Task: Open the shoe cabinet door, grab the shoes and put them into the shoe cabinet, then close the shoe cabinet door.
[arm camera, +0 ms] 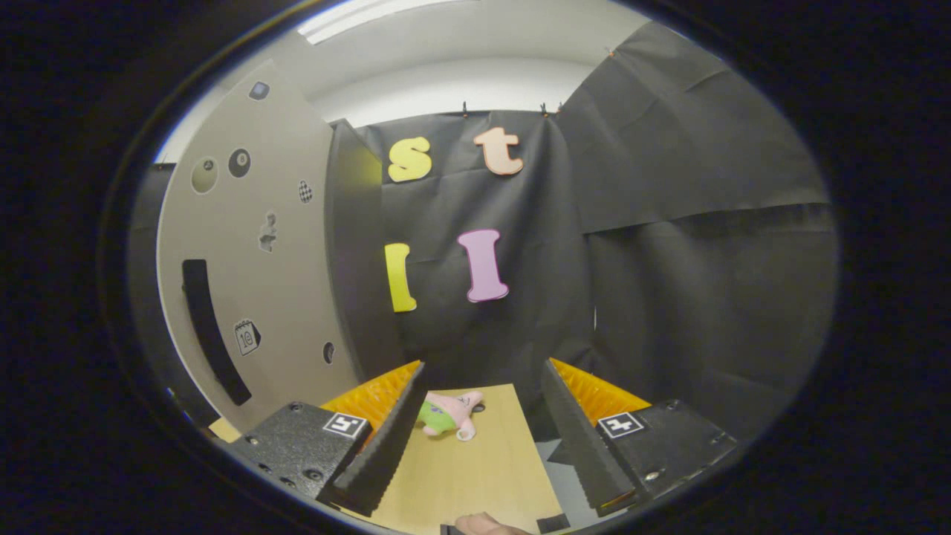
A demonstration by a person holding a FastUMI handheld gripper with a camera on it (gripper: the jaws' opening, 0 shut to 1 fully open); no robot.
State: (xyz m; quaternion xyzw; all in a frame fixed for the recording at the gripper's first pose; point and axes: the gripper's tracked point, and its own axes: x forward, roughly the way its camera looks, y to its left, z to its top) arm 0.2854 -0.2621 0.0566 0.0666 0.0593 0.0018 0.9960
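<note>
A fingertip (pixel 487 524) of a person is being seen nearest the camera, at the near edge of the wooden table (pixel 475 475). The gripper (pixel 483 377) is being held above the table with its jaws spread wide and nothing gripped; only open air and the tabletop are lying between the two fingers (pixel 386 446). A small pink and green plush toy (pixel 450 414) is lying on the table just ahead, close beside the left finger and not touched by it. The shoe cabinet (pixel 252 245) is being seen standing left of the fingers and beyond them, its grey door (pixel 245 312) shown with a dark slot handle (pixel 212 331) and small stickers. Whether the door is closed cannot be told, and its contents are hidden. The table's far edge is being met by the black cloth wall (pixel 669 260). Bare tabletop is lying between the fingers.
</note>
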